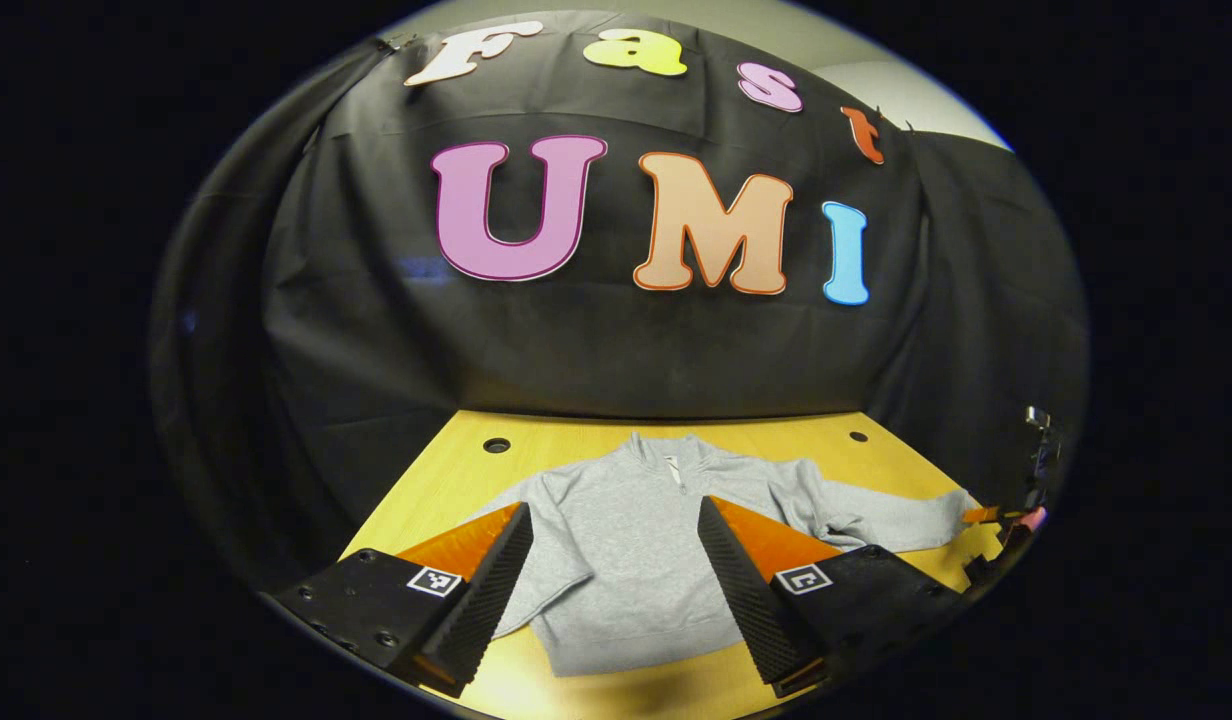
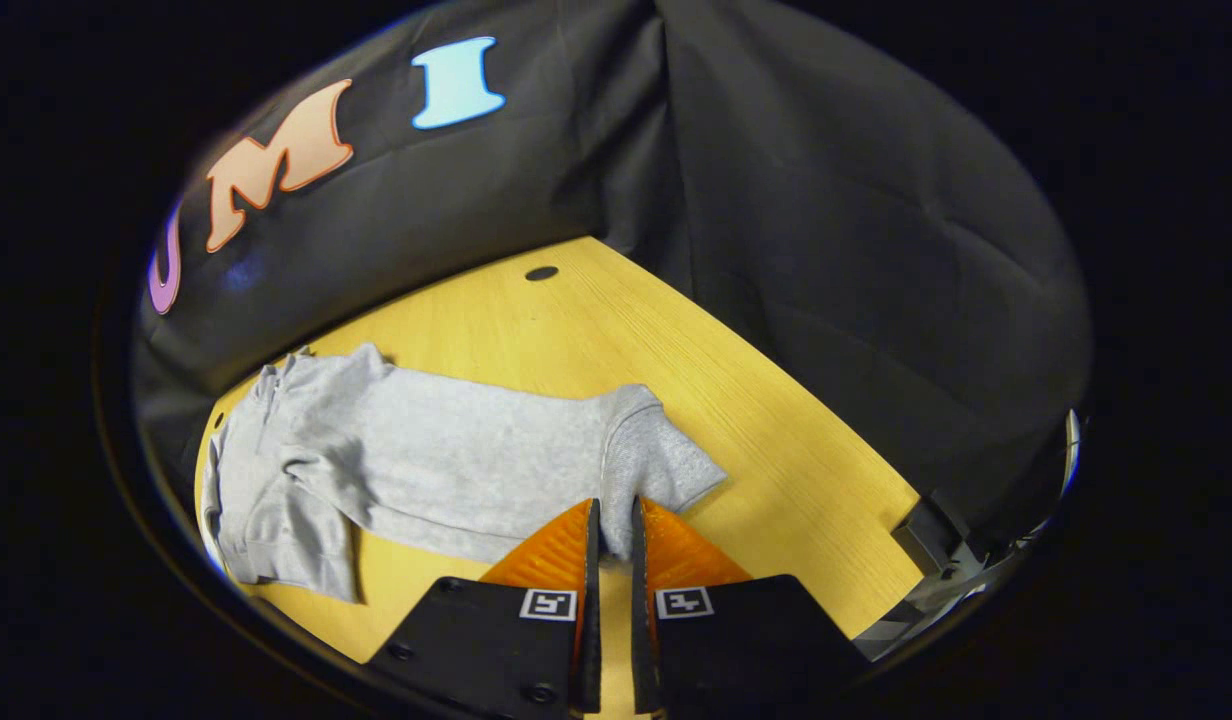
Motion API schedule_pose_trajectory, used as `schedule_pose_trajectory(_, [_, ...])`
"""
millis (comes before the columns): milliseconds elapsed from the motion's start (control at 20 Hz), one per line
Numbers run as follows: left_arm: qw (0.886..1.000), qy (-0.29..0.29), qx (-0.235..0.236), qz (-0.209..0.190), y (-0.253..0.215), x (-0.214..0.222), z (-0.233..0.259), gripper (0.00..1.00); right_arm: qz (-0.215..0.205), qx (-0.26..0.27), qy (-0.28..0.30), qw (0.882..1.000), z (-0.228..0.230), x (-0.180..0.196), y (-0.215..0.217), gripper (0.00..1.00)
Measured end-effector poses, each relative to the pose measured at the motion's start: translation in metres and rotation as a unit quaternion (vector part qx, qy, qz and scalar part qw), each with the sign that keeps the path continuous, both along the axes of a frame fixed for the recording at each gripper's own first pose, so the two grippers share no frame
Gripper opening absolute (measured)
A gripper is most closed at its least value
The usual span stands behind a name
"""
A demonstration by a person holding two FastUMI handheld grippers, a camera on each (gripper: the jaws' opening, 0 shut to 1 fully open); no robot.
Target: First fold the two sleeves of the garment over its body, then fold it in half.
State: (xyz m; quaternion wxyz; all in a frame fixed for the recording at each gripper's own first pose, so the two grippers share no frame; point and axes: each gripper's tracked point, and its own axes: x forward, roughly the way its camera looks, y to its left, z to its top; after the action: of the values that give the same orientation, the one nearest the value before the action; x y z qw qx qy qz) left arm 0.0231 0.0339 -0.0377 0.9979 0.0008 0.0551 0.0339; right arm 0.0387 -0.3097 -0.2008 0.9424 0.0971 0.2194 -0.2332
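One grey garment with two sleeves, one wooden table, two holes.

- A yellow wooden table with a smooth, light-grained top, seen in both gripper views.
- Small round dark holes near the table's far edge, one toward each corner; another such hole shows in the right gripper view.
- Black draped cloth wall rising directly behind the table.
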Motion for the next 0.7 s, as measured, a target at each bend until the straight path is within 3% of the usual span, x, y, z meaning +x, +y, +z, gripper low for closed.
schedule_pose_trajectory(400, [0.999, 0.007, 0.002, -0.034, 0.044, -0.008, -0.006, 0.97, 0.059, -0.022, -0.058, 0.996, 0.057, 0.050, 0.131, 0.15])
schedule_pose_trajectory(700, [1.000, 0.012, -0.010, -0.013, 0.089, -0.032, -0.020, 0.97, 0.143, -0.032, -0.090, 0.985, 0.098, 0.102, 0.262, 0.14])
